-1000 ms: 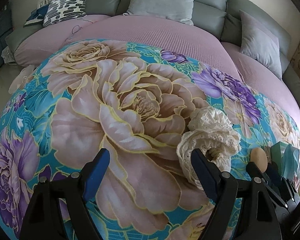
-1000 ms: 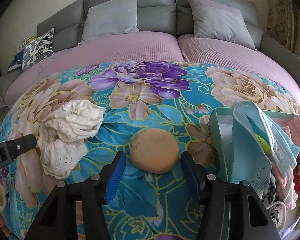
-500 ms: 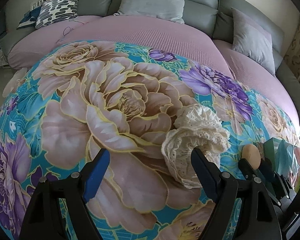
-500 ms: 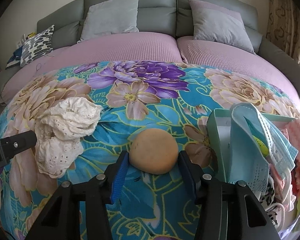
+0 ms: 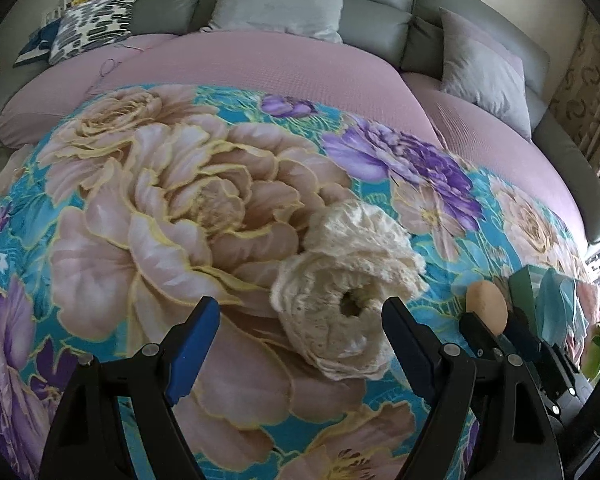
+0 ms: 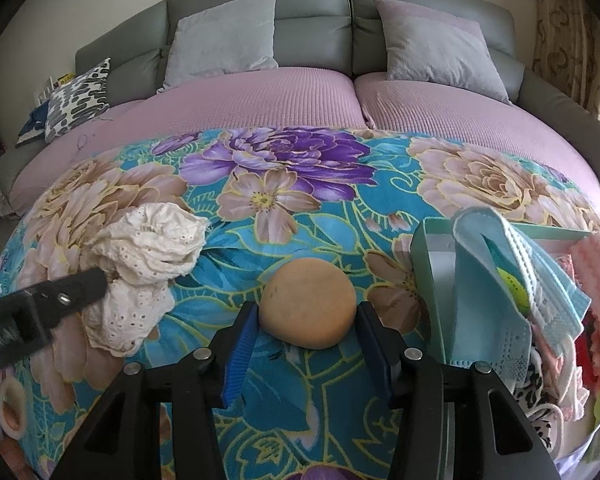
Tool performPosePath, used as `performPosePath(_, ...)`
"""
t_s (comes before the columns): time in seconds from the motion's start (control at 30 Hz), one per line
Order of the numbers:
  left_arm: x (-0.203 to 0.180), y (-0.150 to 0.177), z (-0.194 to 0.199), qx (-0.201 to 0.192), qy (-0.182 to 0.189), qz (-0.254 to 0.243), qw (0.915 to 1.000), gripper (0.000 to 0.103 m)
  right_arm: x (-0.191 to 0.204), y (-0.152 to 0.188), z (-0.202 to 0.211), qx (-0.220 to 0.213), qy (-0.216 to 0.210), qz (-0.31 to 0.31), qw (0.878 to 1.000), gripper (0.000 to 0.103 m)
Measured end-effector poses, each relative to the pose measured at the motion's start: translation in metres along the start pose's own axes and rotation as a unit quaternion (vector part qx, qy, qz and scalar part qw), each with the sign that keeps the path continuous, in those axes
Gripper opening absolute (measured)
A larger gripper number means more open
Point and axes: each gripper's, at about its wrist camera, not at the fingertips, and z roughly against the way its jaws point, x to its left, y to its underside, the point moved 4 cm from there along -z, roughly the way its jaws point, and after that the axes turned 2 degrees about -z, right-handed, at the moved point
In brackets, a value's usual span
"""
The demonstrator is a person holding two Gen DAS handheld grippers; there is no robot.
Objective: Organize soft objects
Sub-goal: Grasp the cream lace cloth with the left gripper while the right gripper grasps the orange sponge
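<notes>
Tan ball (image 6: 307,303) sits btwn right claw (image 6: 306,334) pads – both touching.

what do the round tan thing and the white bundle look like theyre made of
Round tan ball: looks like soft foam or sponge, matte, with tiny pores on its surface; cannot be sure. White bundle: cream cotton-like eyelet lace, shown by its punched holes and scalloped ruffled edges.

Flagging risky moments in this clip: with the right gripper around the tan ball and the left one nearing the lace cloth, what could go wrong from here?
1. The right gripper pinches the round tan ball near its lower half; it might squirt forward out of the pads.
2. The left gripper is open with the cream lace cloth off-centre toward one finger, so closing may catch only a fold.
3. The green bin already overflows with a blue mask; adding items could spill it.
</notes>
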Motion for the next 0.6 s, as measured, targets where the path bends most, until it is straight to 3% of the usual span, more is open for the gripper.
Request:
performPosePath(0.37, -0.011, 0.009, -0.014, 0.023, -0.014, -0.018, 0.9995, 0.082, -0.007, -0.003, 0.009, -0.009, -0.007, -0.005, 1.000, 0.053)
performPosePath(0.47, -0.011, 0.010, -0.015, 0.027, -0.016, -0.017, 0.9994, 0.072, -0.009, -0.004, 0.012, -0.011, -0.009, -0.006, 1.000, 0.053)
performPosePath(0.53, -0.011, 0.009, -0.015, 0.025, -0.016, -0.016, 0.9994, 0.071, -0.009, -0.004, 0.013, -0.011, -0.010, -0.007, 1.000, 0.053)
performPosePath(0.6, -0.013, 0.009, -0.014, 0.023, -0.012, -0.018, 0.9995, 0.058, -0.009, -0.005, 0.013, -0.012, -0.012, -0.007, 1.000, 0.053)
